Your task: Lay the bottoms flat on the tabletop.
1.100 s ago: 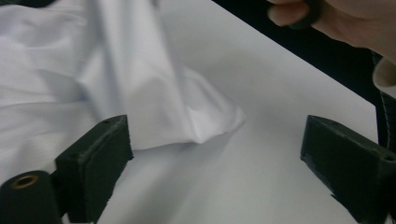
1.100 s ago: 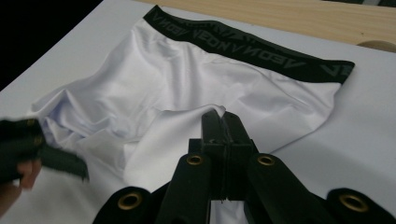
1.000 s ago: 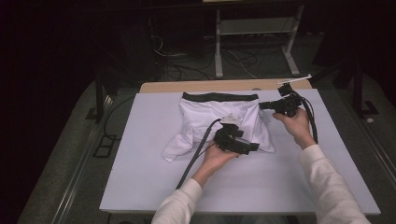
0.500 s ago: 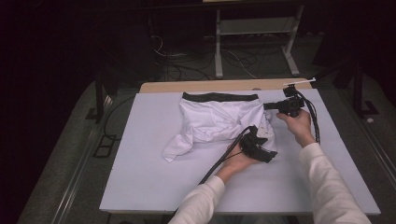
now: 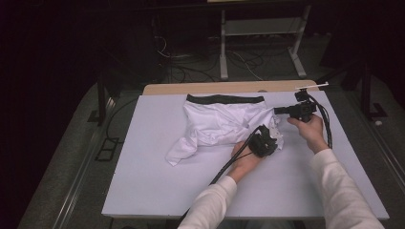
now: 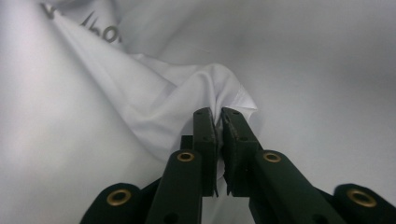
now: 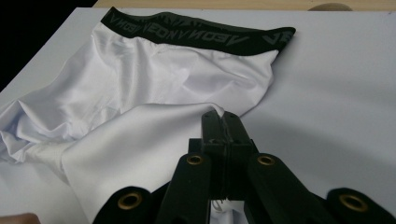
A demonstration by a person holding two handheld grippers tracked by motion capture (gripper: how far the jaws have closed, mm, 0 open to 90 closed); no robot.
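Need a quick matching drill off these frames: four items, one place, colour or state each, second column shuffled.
Items:
1. left gripper
2. right gripper
3. waistband
4. table

States:
A. black, lettered, at the garment's far edge
B. pale grey
C. shut on a cloth fold at the garment's near right corner
D. shut on cloth, right of the garment

Pairs: 1-C, 2-D, 3-A, 4-B
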